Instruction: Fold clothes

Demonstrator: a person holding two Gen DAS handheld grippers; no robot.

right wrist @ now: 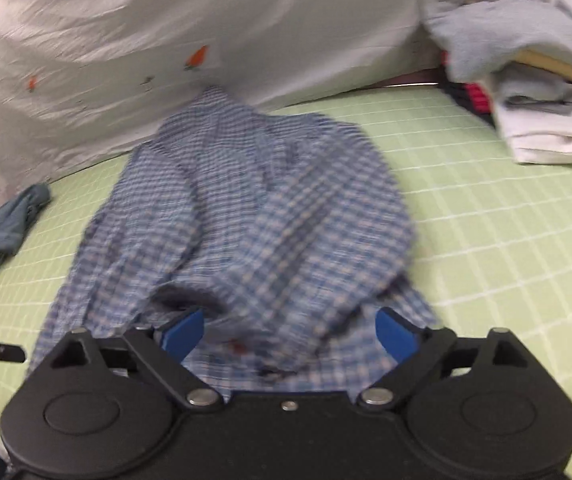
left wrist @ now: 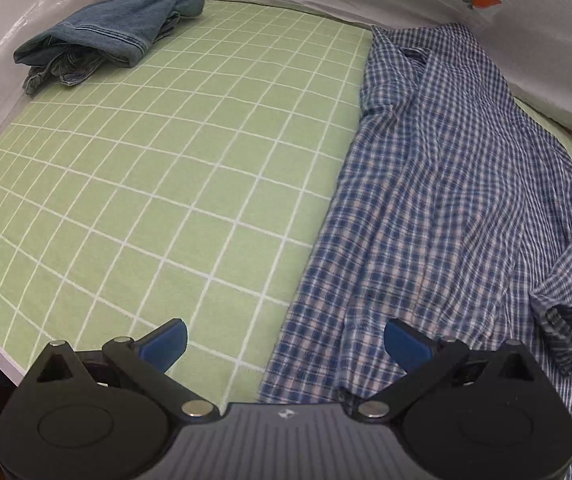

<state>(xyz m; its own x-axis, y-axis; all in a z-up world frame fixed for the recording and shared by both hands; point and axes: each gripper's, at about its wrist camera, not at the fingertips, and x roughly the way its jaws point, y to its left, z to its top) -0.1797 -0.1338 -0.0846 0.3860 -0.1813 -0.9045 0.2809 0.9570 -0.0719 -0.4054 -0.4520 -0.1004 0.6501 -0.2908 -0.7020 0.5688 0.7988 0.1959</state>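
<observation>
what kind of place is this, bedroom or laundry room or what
Probably a bedroom, with clothes being folded on a bed. The surface is a green grid-patterned sheet, a white carrot-print cloth hangs along its far edge, and a plaid shirt lies spread out near a stack of folded laundry.

Shirt (right wrist: 246,216) spread mid-bed on sheet (left wrist: 146,200); crumpled jeans (left wrist: 106,40) to its left, stacked laundry (right wrist: 533,92) to its right, draped cloth (right wrist: 126,40) behind.

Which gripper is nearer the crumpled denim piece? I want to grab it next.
Left. The left gripper hovers beside the plaid shirt, with the denim piece ahead-left. The right gripper is over the shirt, farther away.
</observation>
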